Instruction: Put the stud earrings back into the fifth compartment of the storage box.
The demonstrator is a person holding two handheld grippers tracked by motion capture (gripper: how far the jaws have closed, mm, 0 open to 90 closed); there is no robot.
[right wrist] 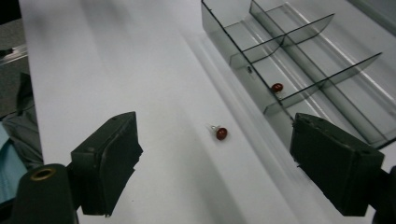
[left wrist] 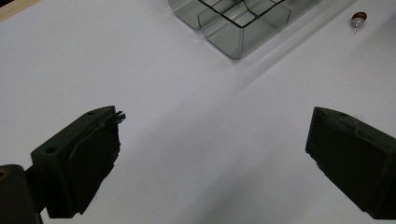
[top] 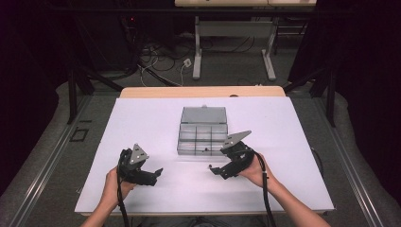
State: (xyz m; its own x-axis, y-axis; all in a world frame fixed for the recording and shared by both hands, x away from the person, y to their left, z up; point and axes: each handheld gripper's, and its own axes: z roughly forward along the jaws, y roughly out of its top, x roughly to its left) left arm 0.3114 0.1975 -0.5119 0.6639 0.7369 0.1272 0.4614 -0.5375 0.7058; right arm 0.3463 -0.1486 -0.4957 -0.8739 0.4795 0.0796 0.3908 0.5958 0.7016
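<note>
A clear plastic compartment box (top: 202,138) stands open in the middle of the white table (top: 142,123), its lid (top: 204,115) lying back. A small red stud (right wrist: 221,133) with a metal pin lies on the table just in front of the box, ahead of my right gripper (right wrist: 215,119), whose jaws are wide apart and touch nothing. A second red stud (right wrist: 277,87) lies inside a near compartment of the box (right wrist: 243,51). My left gripper (left wrist: 215,116) is open and holds nothing, low over bare table, with the box (left wrist: 233,23) and the loose stud (left wrist: 358,17) beyond it.
In the high view the left gripper (top: 158,172) and right gripper (top: 213,169) face each other near the table's front edge. Behind the table are a desk frame (top: 198,52), floor cables and dark curtains.
</note>
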